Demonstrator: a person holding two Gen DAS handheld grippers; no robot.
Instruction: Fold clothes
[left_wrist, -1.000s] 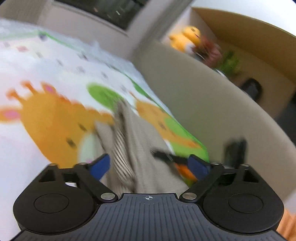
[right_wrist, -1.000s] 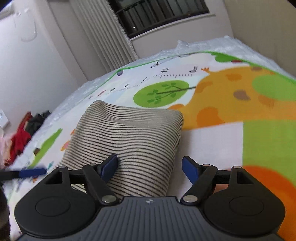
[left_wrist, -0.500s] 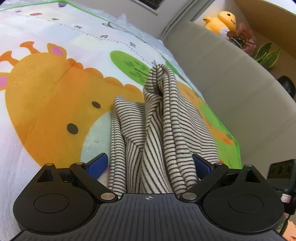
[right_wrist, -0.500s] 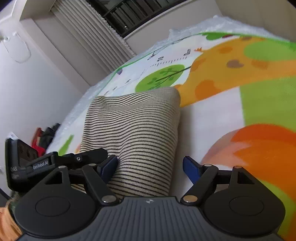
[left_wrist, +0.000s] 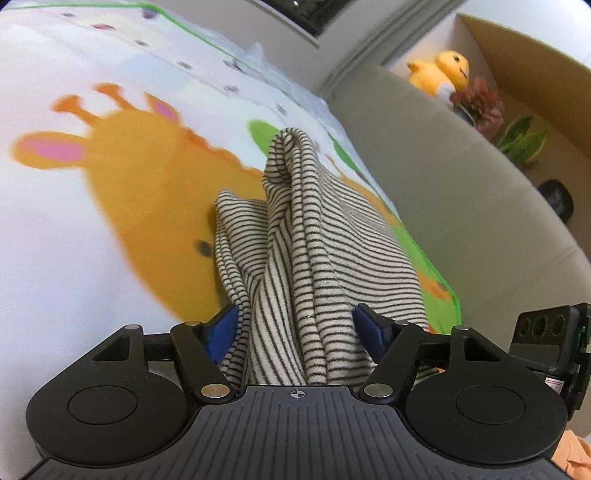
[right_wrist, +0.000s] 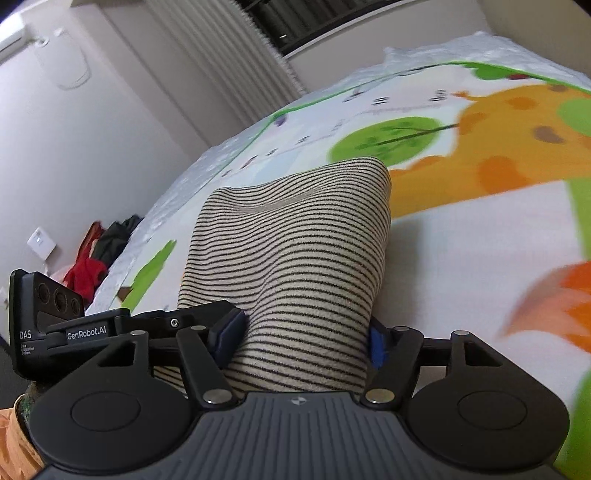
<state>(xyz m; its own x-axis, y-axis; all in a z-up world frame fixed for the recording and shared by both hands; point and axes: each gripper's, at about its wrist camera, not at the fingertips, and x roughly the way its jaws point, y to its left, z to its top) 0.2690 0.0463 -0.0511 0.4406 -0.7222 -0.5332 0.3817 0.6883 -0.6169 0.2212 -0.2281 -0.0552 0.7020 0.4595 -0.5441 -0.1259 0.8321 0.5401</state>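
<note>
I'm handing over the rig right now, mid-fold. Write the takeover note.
Left gripper: jaws closing around a bunched edge of the striped top; cloth fills the gap and meets both pads.
Right gripper: jaws closing on the top's near end, cloth between the pads.
The top lies on the giraffe-print blanket, folded into a narrow strip; its far end is a rounded fold.
Done: lengthwise folds.
Left: probably carry the near end over to the far end, release, smooth.
</note>
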